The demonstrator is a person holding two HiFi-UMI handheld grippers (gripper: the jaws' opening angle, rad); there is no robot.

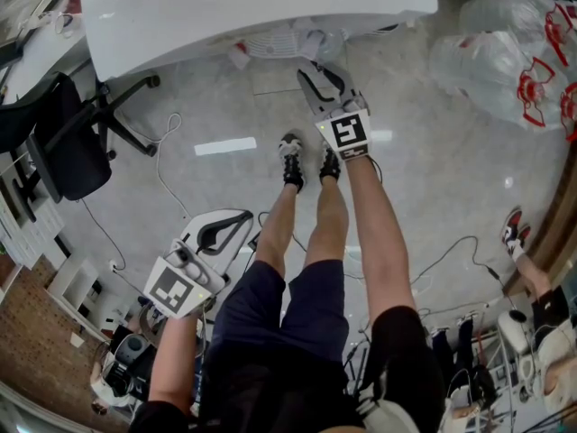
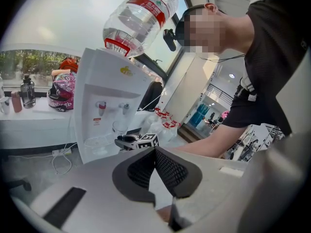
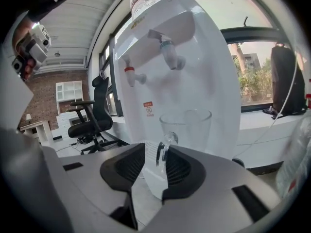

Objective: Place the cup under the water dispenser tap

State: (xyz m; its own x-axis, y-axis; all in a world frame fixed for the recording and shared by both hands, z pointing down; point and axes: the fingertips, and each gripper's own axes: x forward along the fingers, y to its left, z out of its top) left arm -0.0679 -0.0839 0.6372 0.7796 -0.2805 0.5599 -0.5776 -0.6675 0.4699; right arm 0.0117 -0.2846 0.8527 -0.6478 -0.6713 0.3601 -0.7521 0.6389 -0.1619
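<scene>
Jaws of the right gripper (image 3: 156,152) stand apart, and the handle of the clear glass cup (image 3: 187,125) lies in the gap between them with neither pad pressing on it. The left gripper (image 2: 155,152) has its jaws closed together on nothing.

The cup stands in the recess of the white water dispenser (image 3: 204,81), below the blue tap (image 3: 170,52) and beside the red tap (image 3: 130,74). A small red sticker (image 3: 148,109) on the dispenser's front is too small to read.

Only the left gripper view shows the upturned water bottle (image 2: 141,16) with its red label, print unreadable, and a white counter (image 2: 34,123) with a dark flask (image 2: 27,91). Only the right gripper view shows a black office chair (image 3: 90,120) and a brick wall (image 3: 46,103). The head view shows a glossy grey floor (image 1: 433,170) strewn with cables.
</scene>
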